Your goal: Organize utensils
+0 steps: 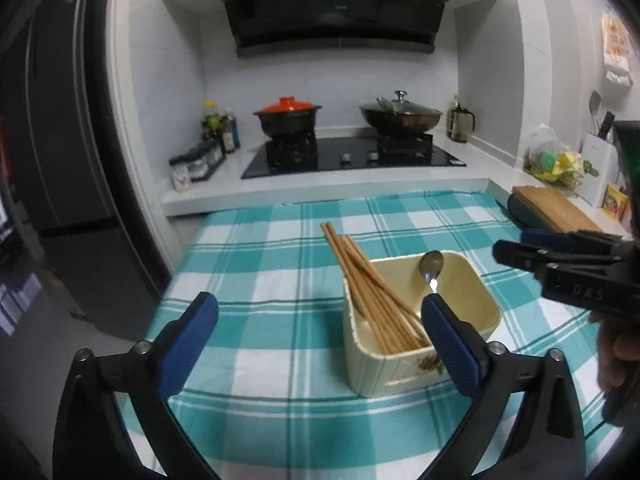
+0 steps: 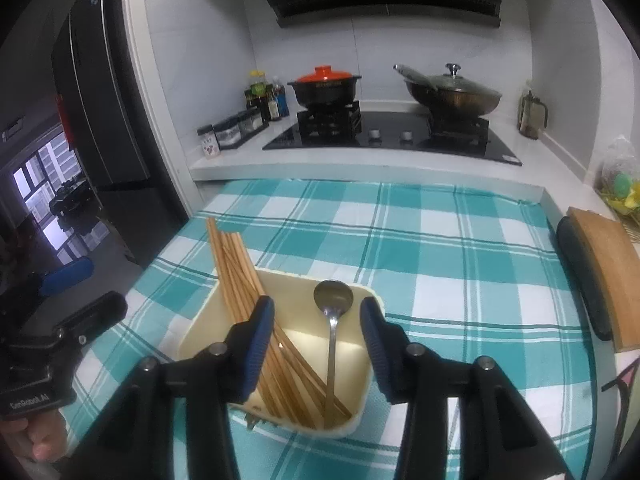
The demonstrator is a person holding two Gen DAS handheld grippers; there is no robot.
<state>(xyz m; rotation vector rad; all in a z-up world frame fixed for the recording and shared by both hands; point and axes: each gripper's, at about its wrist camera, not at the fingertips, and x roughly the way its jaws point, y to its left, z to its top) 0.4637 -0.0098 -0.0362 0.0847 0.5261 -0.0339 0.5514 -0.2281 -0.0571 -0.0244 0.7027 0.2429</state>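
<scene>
Wooden chopsticks (image 2: 256, 300) beside spoon (image 2: 332, 320)

A teal-and-white checked tablecloth (image 1: 280, 264) fills the foreground, a black hob (image 1: 352, 156) beyond it at twelve o'clock carrying an orange-lidded pot (image 1: 287, 117) and a glass-lidded wok (image 1: 400, 116), with a wooden cutting board (image 2: 608, 272) at three o'clock.

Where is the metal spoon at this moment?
In both wrist views, the spoon stands inside the cream container on the checked tablecloth, right of the chopsticks, bowl end leaning on the far rim.
</scene>
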